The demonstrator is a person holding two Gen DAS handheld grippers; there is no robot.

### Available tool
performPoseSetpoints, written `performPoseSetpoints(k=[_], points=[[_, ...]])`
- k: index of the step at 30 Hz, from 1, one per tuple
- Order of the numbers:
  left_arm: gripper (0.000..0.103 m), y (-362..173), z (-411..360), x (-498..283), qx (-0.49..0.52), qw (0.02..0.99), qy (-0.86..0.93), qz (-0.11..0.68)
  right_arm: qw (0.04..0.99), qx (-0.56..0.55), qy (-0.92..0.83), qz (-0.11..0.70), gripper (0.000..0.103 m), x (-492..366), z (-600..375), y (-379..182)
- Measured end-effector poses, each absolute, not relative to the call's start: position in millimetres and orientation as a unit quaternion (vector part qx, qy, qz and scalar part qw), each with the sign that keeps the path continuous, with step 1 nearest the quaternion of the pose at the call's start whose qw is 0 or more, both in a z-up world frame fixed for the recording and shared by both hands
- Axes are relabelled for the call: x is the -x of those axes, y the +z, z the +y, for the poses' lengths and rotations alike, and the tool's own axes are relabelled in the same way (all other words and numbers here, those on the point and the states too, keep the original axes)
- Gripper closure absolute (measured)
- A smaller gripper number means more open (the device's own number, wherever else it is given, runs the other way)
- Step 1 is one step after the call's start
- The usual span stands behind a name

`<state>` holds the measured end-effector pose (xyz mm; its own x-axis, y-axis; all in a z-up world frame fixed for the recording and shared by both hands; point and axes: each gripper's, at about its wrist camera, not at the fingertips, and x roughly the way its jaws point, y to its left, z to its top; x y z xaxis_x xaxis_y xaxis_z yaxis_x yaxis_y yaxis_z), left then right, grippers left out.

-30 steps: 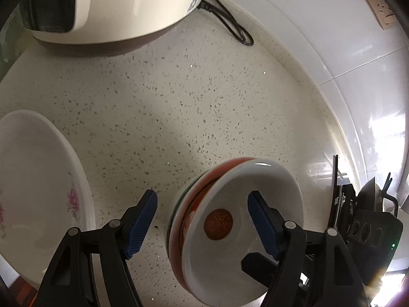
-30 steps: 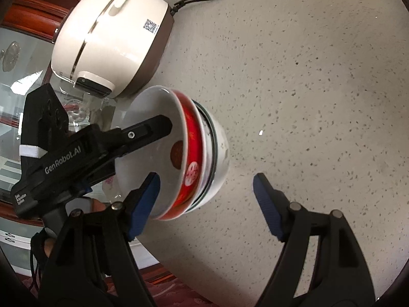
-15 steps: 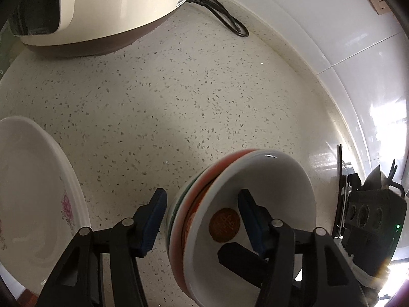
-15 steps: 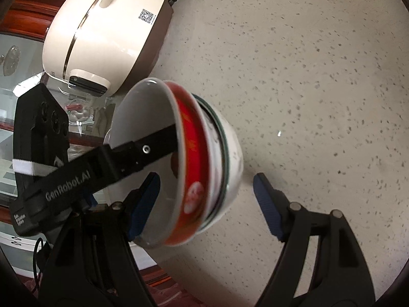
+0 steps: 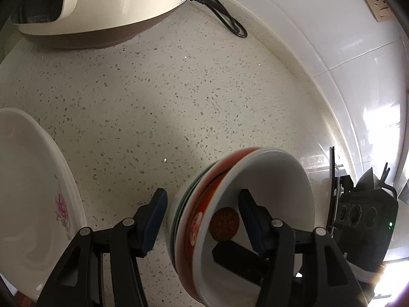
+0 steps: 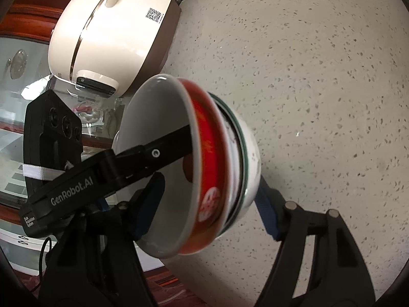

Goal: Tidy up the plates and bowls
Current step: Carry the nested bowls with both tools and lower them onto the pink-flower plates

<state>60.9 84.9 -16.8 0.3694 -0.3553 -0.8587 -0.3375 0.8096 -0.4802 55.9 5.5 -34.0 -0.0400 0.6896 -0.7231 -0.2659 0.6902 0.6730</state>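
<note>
Straddling a tilted stack of bowls (image 5: 271,176), the left claw (image 5: 205,217) is set at a moderate opening. Its right finger lies inside the innermost white bowl. Its left finger stands just beside the outer wall of the bottom bowl. Whether the pads actually press on the stack cannot be told.

The stack is turned on its side above the speckled surface (image 5: 153,102). Three nested bowls are noted: a white one with a brown round mark in its bottom, a red-sided one, and a green-rimmed white one outermost. Whether its lower rim rests on the surface cannot be told.

The right claw (image 6: 208,204) is spread wide across the same stack. One blue-padded finger is seen inside the white bowl, apart from its wall. The other is seen against the outer side of the bottom bowl.

A white plate (image 5: 30,179) with a pink flower print lies at the left edge of the left wrist view, apart from the stack. A cream rice cooker (image 6: 115,30) stands at the back of the surface, with its black cord (image 5: 225,18) trailing along the foot of the tiled wall (image 5: 332,38).
</note>
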Motion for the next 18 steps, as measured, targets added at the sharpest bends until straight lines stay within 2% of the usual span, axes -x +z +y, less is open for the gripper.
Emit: performPoseSetpoints(k=[3, 5, 11, 18], points=[[0.049, -14, 82, -59, 0.301, 0.775, -0.007, 0.555, 0.668, -0.19, 0.348, 0.629, 0.04, -59, -1, -38], [0.049, -13, 82, -58, 0.297, 0.778, -0.009, 0.553, 0.671, -0.191, 0.339, 0.631, 0.049, -60, -2, -39], [0.052, -13, 80, -51, 0.292, 0.783, -0.005, 0.549, 0.675, -0.177, 0.335, 0.633, 0.054, -61, 0, -38], [0.053, -9, 80, -43, 0.285, 0.785, -0.005, 0.55, 0.674, -0.177, 0.336, 0.634, 0.054, -58, -3, -38]])
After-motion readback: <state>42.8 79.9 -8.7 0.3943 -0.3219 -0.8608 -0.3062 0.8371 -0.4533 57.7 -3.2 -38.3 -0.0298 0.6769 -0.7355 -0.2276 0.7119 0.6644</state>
